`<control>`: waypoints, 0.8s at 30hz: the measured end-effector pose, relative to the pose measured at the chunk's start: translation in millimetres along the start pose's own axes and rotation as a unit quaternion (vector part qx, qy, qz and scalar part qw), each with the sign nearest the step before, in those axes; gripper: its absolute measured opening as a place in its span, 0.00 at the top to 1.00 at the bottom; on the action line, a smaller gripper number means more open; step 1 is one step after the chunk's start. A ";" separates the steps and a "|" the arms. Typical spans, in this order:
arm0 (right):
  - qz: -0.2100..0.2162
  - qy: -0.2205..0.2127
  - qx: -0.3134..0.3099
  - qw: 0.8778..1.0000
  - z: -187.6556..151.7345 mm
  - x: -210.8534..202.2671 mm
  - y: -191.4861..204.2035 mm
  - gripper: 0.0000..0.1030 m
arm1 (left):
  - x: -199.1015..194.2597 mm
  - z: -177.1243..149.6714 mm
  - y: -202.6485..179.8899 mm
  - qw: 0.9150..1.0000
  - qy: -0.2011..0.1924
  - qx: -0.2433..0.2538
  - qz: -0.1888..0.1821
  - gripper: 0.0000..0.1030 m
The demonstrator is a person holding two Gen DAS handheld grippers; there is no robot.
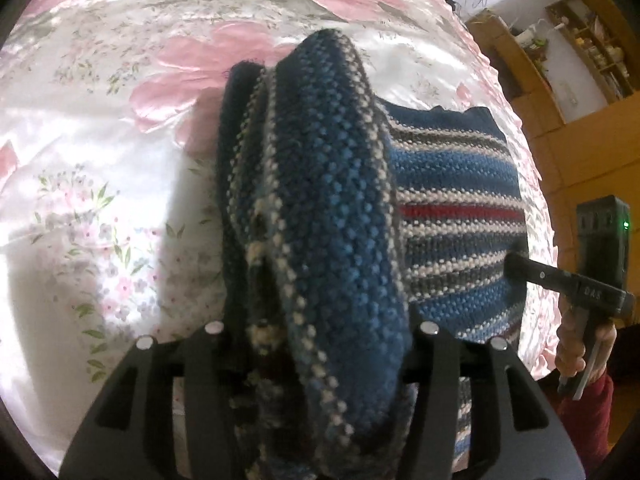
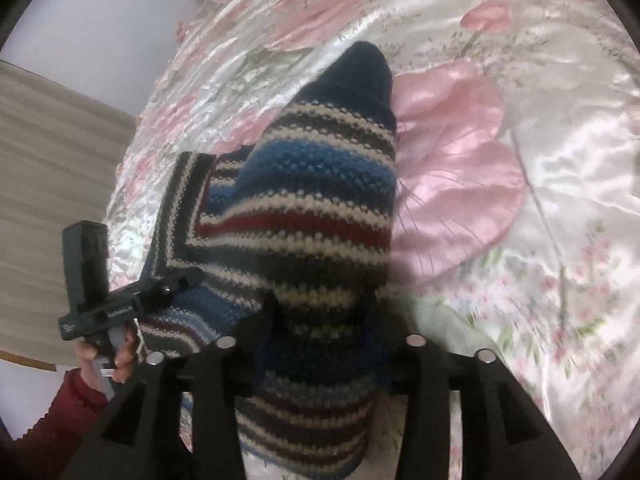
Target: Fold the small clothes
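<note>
A small striped knitted sweater, banded in blue, white, grey and one red stripe, is seen on a bed covered with a shiny white bedspread printed with pink flowers. Part of the garment is spread flat on the bedspread, and part is lifted towards each camera.

In the left wrist view, a thick bunched fold of the sweater is drawn up between the fingers of the left gripper; the knit fills the gap between them, so the fingers are clenched on the fabric. The fold runs away from the fingers to a dark blue ribbed edge. To the right, the flat striped panel lies on the bedspread, and the right gripper is seen at its right edge, its tip touching the knit. It is carried by a hand in a red sleeve.

In the right wrist view, another raised fold of the sweater is caught between the fingers of the right gripper, which are closed on it; the fold rises to a dark blue end. At the left, the left gripper is seen closed on the garment's edge, held by a hand.

A wooden cabinet stands beyond the bed.
</note>
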State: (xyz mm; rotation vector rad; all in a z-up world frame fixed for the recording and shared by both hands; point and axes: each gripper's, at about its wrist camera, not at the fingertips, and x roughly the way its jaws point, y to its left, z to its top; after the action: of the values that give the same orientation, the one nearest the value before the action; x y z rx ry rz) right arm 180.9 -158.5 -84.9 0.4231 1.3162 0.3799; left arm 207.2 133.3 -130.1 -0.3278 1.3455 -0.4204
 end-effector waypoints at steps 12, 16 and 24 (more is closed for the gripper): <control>-0.015 0.048 -0.004 0.999 -81.3 -7.7 13.2 0.54 | -56.5 -60.0 -26.1 0.998 -0.028 0.024 0.055 0.35; -0.015 0.050 0.023 0.998 -88.3 -4.0 2.1 0.80 | -55.5 -80.4 -20.2 0.997 -0.035 0.011 0.065 0.43; -0.041 0.049 0.032 0.997 -98.7 4.3 -8.2 0.82 | -43.9 -98.1 -2.3 0.997 -0.034 -0.011 0.069 0.43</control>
State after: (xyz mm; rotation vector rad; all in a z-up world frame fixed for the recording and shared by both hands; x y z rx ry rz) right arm 85.6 -155.3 -112.0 0.4057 1.4393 0.2930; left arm 103.4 153.2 -110.5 -0.2645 1.2978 -0.2768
